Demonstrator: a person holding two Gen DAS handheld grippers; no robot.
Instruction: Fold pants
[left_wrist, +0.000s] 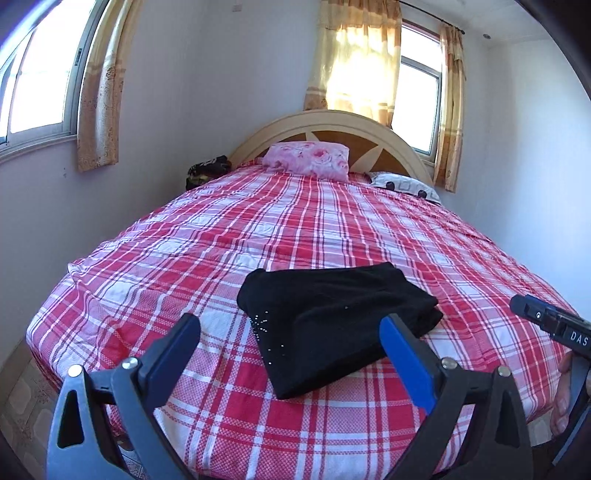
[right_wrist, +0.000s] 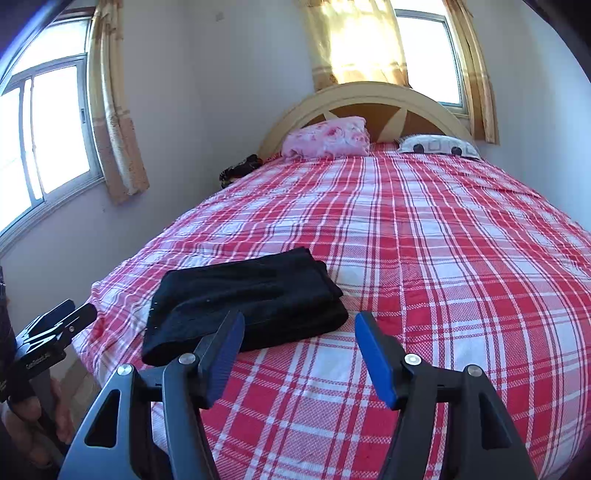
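Note:
The black pants (left_wrist: 325, 295) lie folded into a thick rectangular stack near the foot of the bed (left_wrist: 258, 229), small shiny studs showing on the top layer. My left gripper (left_wrist: 291, 321) hovers just short of the stack, open wide with nothing between its blue pads. From the right wrist the pants (right_wrist: 240, 288) sit left of centre on the plaid sheet (right_wrist: 443, 258). My right gripper (right_wrist: 300, 317) is open and empty, held above the sheet off the stack's right end. The right tool's casing (left_wrist: 554, 325) shows at the right edge, and the left tool's body (right_wrist: 55, 325) at the left.
A pink floral pillow (left_wrist: 308, 160) and a white spotted pillow (left_wrist: 406, 184) rest against the arched headboard (left_wrist: 369, 129). A dark bundle (left_wrist: 207, 170) lies at the bed's far left corner. Curtained windows (left_wrist: 37, 81) line the walls. A person's hand (right_wrist: 33, 417) grips the left tool.

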